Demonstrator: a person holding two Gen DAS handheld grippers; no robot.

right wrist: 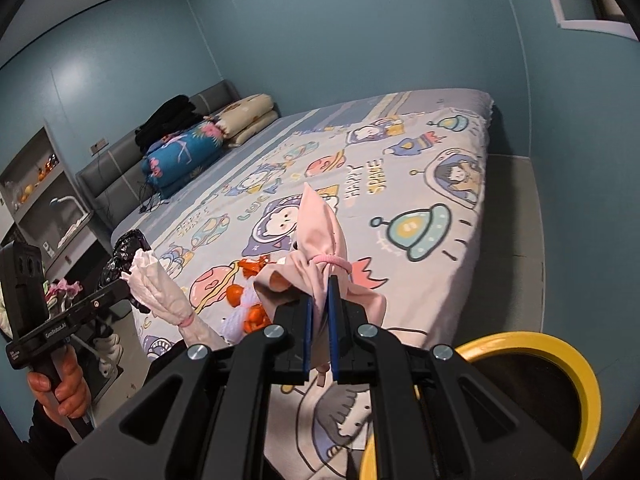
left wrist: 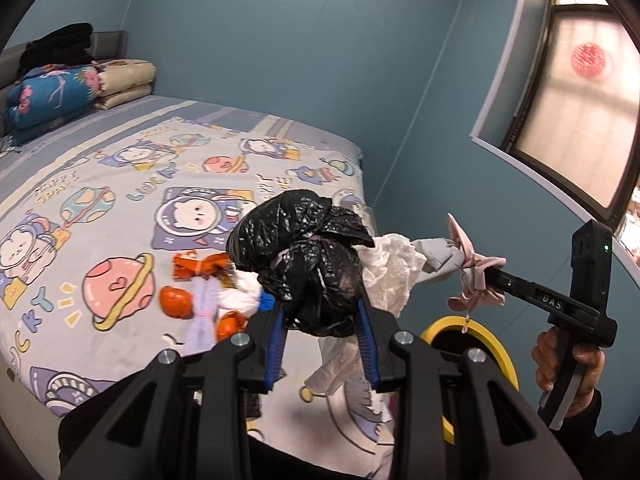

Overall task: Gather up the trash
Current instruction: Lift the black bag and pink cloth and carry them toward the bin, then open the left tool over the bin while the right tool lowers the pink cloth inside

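Note:
A crumpled black plastic bag (left wrist: 308, 256) sits between the blue pads of my left gripper (left wrist: 320, 312), which is shut on it. A white crumpled paper bundle (left wrist: 390, 274) hangs right beside the bag; I cannot tell whether it is pinched too. My right gripper (right wrist: 320, 300) is shut on a pink cloth bundle (right wrist: 318, 240) tied with a pink hair band. Both grippers hover over the bed's near corner, side by side. Orange peels (left wrist: 174, 302) and an orange wrapper (left wrist: 200, 266) lie on the cartoon bedsheet (left wrist: 120, 168). A yellow-rimmed bin (right wrist: 576, 364) stands just below the right gripper.
Folded quilts (right wrist: 184, 152) and black clothes (right wrist: 168, 120) are stacked at the headboard. A white shelf unit (right wrist: 44, 200) stands left of the bed. A window (left wrist: 576, 92) is in the blue wall. Grey floor (right wrist: 508, 240) runs past the bed's foot.

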